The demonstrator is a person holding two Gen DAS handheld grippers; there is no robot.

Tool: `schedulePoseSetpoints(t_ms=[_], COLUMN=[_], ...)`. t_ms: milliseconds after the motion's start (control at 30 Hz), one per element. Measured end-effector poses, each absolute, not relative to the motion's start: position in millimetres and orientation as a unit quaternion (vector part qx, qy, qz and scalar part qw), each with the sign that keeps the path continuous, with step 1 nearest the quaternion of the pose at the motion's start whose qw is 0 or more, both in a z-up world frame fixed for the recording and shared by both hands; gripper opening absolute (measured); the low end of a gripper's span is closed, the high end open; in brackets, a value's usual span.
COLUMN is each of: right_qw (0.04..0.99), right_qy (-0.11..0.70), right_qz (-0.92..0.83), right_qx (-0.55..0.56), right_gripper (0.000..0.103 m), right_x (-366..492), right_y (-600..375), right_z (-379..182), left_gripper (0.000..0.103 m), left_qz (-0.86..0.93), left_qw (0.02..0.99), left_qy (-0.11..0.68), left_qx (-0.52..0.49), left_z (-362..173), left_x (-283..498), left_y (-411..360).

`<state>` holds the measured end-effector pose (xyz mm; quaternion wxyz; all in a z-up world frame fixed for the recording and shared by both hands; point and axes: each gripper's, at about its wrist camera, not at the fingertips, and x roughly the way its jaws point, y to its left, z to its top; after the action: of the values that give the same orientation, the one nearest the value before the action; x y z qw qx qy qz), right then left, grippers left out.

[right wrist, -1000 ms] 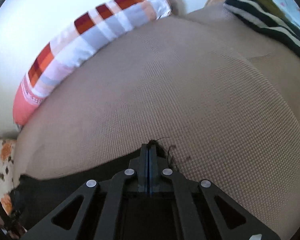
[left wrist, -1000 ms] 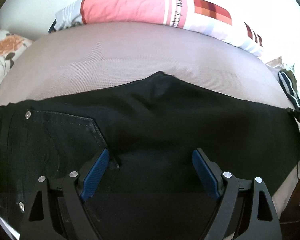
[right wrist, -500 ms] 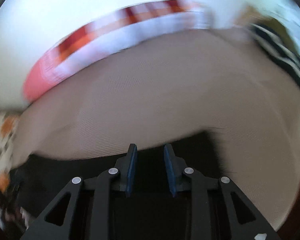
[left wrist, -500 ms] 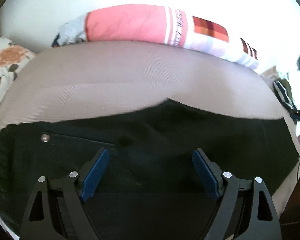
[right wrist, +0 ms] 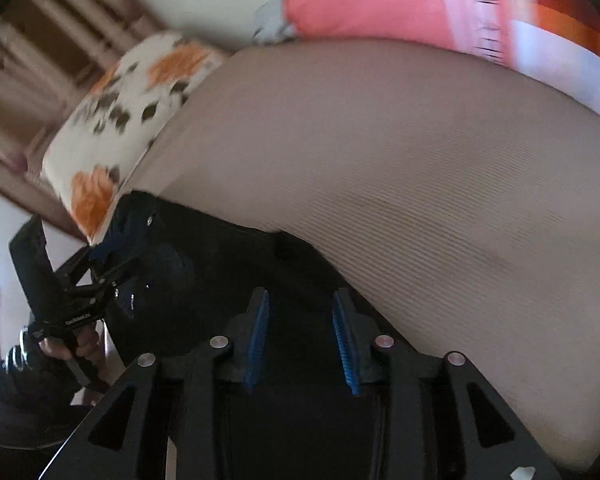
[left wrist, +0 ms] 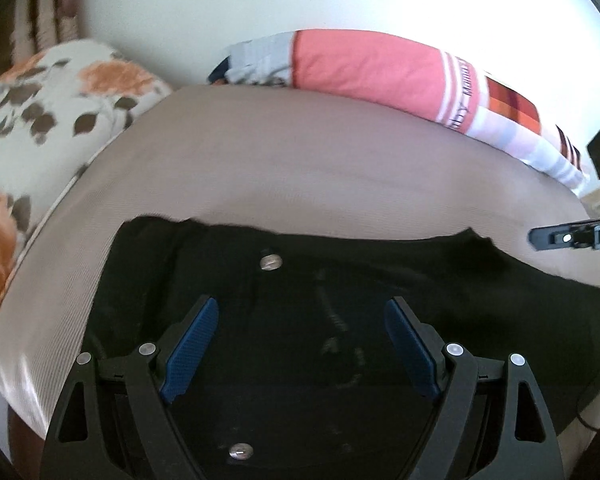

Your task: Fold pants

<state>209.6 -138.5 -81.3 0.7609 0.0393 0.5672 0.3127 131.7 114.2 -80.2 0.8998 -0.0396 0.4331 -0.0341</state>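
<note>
Surface: a bed with a ribbed beige cover, a pale wall behind it
Background: a pink, white and orange striped pillow along the far edge of the bed; a white cushion with orange flowers at its left end; brown curtains show in the right wrist view, beyond that cushion
Pants: black pants lie flat across the near part of the bed, directly under and ahead of both sets of jaws; a metal rivet shows just beyond the left jaws and another below them
Left gripper: jaws spread wide over the pants, blue pads well apart, nothing pinched between them
Right gripper: jaws opening, a narrow gap between the blue pads, only the dark cloth seen below, nothing gripped
Between views: each gripper shows at the edge of the other's view, the left one held by a hand; motion blur softens the right wrist view
</note>
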Motion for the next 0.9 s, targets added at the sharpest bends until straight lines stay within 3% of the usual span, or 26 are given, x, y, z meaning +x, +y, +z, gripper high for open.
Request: schedulePoseSetpoints(t_ms=[300,367,567,733,867,900], right_qw=[0.709,0.720,0.753,0.767,0.785,0.790], right_qy=[0.605,0.593,0.574,0.565,0.556,0.549], right_qz=[0.362,0.360,0.321,0.302,0.274,0.270], right_qx=[-0.007,-0.007,-0.006,0.011,0.016,0.020], right_gripper=[0.035,0.010,0.005,0.009,0.031,0.031], right_x=[243,241,247,254,247,242], right_y=[-82,-80,-83,-85,-93,-98], right_z=[-113,-110,-114,-121,-106,-100], left_gripper=[0.085,0.085,0.085,0.087,0.088,0.088], left_qz=[-0.029,-0.027,-0.024,-0.022,-0.022,-0.020], left_qw=[0.897,0.897,0.899,0.901,0.898,0.896], left_qy=[0.438,0.438,0.434,0.433,0.439,0.443], left_qx=[-0.048,-0.051,-0.055,-0.028,-0.027,-0.029], left_z=[-93,-94,-98,-105,-105,-103], left_x=[132,132,132,133,136,136], left_y=[134,138,145,145,146,146])
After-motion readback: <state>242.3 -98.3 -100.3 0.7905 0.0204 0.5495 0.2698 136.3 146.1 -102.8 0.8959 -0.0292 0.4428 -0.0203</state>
